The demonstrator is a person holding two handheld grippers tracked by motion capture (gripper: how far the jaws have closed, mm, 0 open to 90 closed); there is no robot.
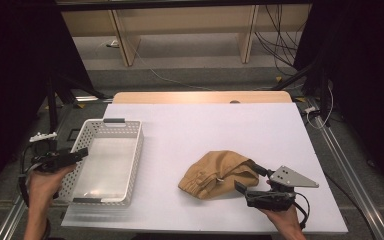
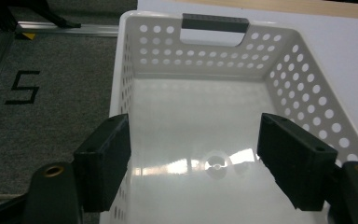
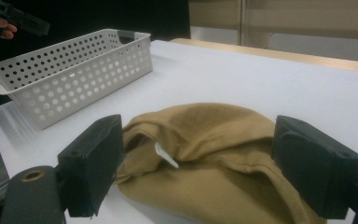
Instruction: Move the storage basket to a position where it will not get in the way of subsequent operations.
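A crumpled tan cloth (image 1: 217, 172) with a small white tag lies on the white table at the front right. My right gripper (image 1: 249, 178) is level at its near right edge, open, one jaw on each side of the bunched fabric (image 3: 214, 130). The pads (image 3: 93, 163) stand at the cloth's sides without pressing it. A white perforated basket (image 1: 139, 150) with grey handles stands empty at the left. My left gripper (image 1: 80, 153) hovers at the basket's left rim, open, with nothing between its jaws. In the left gripper view, the gripper (image 2: 200, 161) looks down into the basket (image 2: 205, 60).
The white table top (image 1: 220, 125) reaches to a wooden edge at the back. Grey carpet with a black marking (image 2: 23, 86) lies left of the basket. Metal rails run along both sides of the table, and cables hang at the back right. The left hand and gripper (image 3: 23, 18) appear beyond the basket (image 3: 74, 74).
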